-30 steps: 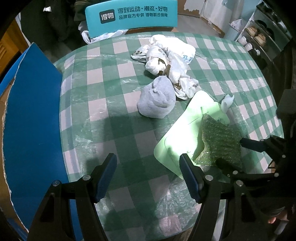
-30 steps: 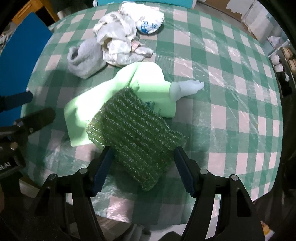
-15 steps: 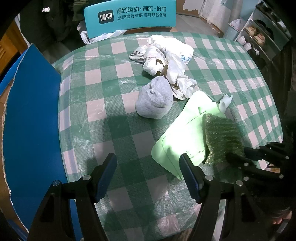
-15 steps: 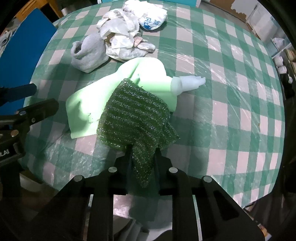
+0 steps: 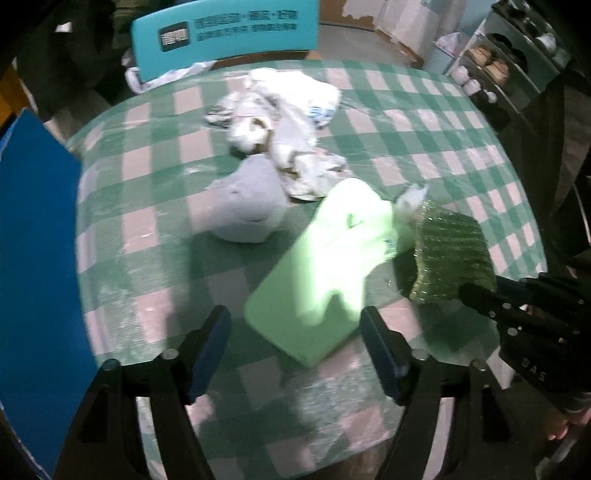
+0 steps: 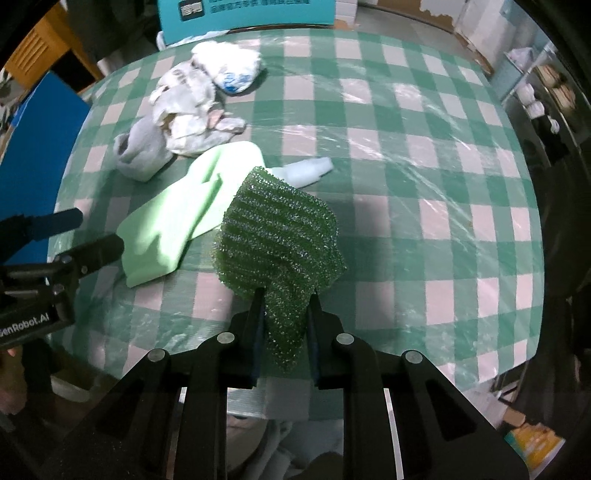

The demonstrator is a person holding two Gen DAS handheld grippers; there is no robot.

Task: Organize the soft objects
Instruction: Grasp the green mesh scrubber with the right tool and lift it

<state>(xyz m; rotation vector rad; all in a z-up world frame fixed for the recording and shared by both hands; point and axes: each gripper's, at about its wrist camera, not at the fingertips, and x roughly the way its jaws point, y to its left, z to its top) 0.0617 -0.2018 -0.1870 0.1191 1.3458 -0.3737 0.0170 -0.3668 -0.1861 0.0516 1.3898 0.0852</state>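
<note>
My right gripper (image 6: 284,299) is shut on the near corner of a dark green mesh scrubbing cloth (image 6: 280,236) and holds it lifted above the table; it also shows in the left wrist view (image 5: 448,254). A light green cloth (image 5: 332,258) lies flat on the checked table, also in the right wrist view (image 6: 184,214). My left gripper (image 5: 295,332) is open and empty, just short of the light green cloth's near edge. A grey sock (image 5: 251,206) lies behind it, beside crumpled white bags (image 5: 284,122).
The round table has a green and white checked cover (image 6: 424,184). A small white plastic piece (image 6: 306,170) lies beyond the green cloth. A teal chair back (image 5: 225,29) stands at the far side. A blue board (image 5: 33,258) stands at the left.
My right gripper closed on the mesh cloth and lifted it off the light green cloth, drawing it right. My left gripper moved forward toward the light green cloth.
</note>
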